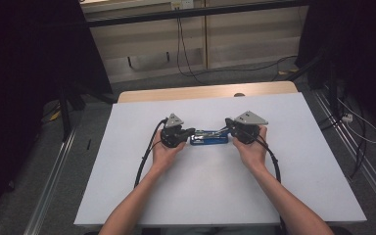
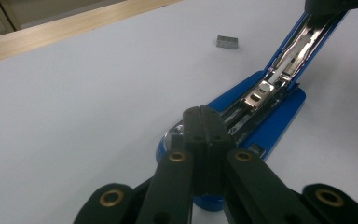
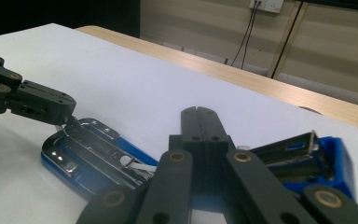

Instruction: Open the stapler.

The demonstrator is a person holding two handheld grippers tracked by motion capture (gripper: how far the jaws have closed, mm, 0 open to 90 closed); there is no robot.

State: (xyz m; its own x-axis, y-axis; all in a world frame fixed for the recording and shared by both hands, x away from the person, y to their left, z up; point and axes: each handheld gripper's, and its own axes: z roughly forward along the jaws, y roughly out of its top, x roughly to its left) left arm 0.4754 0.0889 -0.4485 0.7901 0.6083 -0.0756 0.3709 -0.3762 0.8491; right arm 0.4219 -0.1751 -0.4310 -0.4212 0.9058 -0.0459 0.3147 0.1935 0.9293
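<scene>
From the high view I see the blue metal stapler lying opened out on the white surface, midway between my two hands. My left gripper sits at its left end and my right gripper at its right end, both touching or nearly touching it.

In the left gripper view, my left gripper has its jaws pressed together with nothing between them, the tip resting on the rounded end of the stapler's base. The hinged top arm rises up and away, and a small grey block of staples lies apart on the surface.

In the right gripper view, my right gripper is likewise closed and empty, poised over the hinge, with the open magazine tray to one side and the blue cap to the other.

My worry: neither gripper actually grips, so a push may slide the stapler away, or the sprung arm may snap shut. The loose staples could also scatter if nudged.
</scene>
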